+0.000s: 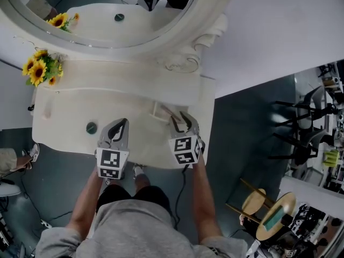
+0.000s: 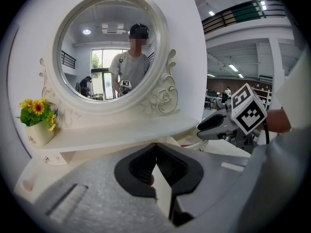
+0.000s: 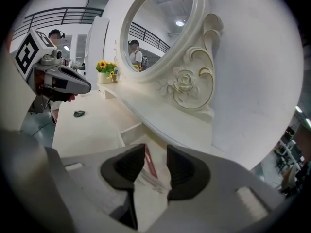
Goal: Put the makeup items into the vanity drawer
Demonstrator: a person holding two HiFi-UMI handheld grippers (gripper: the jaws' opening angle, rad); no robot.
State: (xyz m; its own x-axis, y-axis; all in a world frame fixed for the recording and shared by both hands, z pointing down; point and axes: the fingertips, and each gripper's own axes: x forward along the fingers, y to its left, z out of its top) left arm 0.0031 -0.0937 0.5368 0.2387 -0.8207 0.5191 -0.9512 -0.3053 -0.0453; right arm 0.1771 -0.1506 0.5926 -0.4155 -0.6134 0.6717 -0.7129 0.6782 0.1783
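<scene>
standing at the white vanity (image 1: 70,122) with its big oval mirror (image 1: 107,15), the person has both bare forearms stretched forward side by side, and both grippers tip downward over the front edge. the left gripper (image 1: 119,123) hovers above the tabletop, jaws pressed together with the tips touching. the right gripper (image 1: 180,117) hangs over the small open drawer (image 1: 157,110), jaws spread and pinching nothing. a slim red pencil (image 3: 149,161) lies in the drawer right below that gap. a little dark green compact (image 1: 91,127) sits on the tabletop just left of the left gripper.
</scene>
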